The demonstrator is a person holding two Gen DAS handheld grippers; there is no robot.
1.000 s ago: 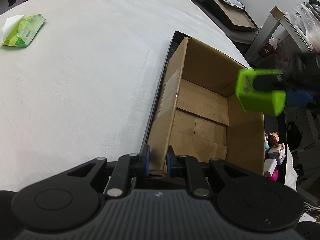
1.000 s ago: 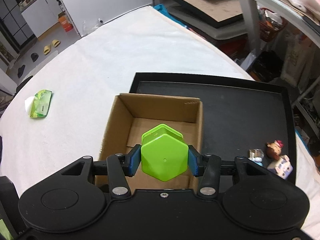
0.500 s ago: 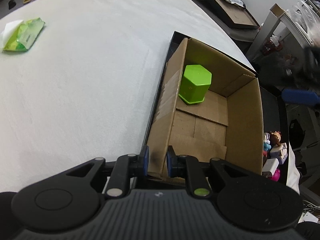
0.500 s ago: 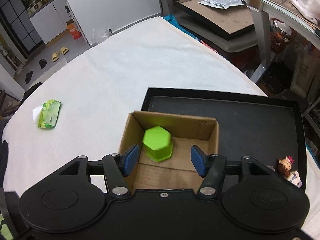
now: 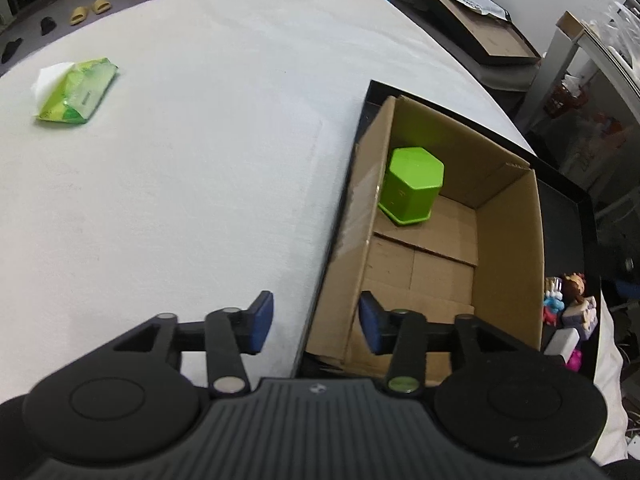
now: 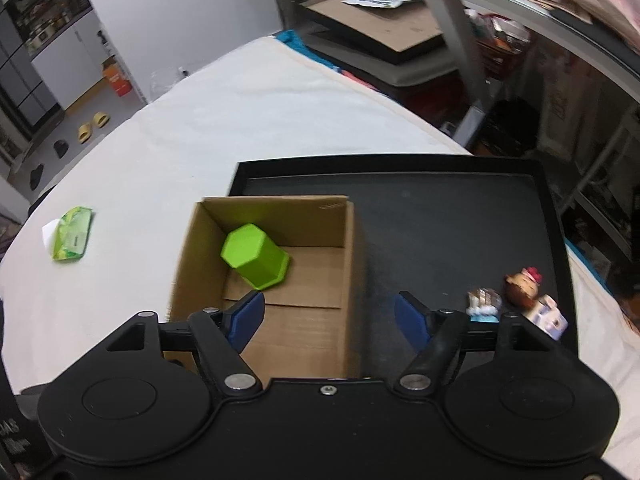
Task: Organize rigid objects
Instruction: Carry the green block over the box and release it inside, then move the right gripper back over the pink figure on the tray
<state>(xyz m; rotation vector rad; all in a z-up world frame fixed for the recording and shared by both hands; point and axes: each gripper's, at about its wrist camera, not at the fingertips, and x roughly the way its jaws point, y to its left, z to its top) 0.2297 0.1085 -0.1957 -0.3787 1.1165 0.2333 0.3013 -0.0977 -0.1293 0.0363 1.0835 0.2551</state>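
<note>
A green hexagonal container (image 5: 412,186) stands inside an open cardboard box (image 5: 508,248), in its far left corner; it also shows in the right wrist view (image 6: 256,257). The box (image 6: 180,264) sits on a black tray (image 6: 460,224). My left gripper (image 5: 316,322) is open and empty, its jaws on either side of the box's near left wall. My right gripper (image 6: 329,318) is open and empty above the box's right wall. Small toy figures (image 6: 520,304) lie on the tray's right side and show in the left wrist view (image 5: 568,304).
A green tissue pack (image 5: 76,90) lies on the white tabletop (image 5: 180,160) at the far left; it also shows in the right wrist view (image 6: 72,238). Shelving and another black tray (image 6: 380,24) stand beyond the table's far edge.
The right gripper let go of the green container, which now stands in the box, and pulled back to the right. The left gripper opened and released the box wall.
</note>
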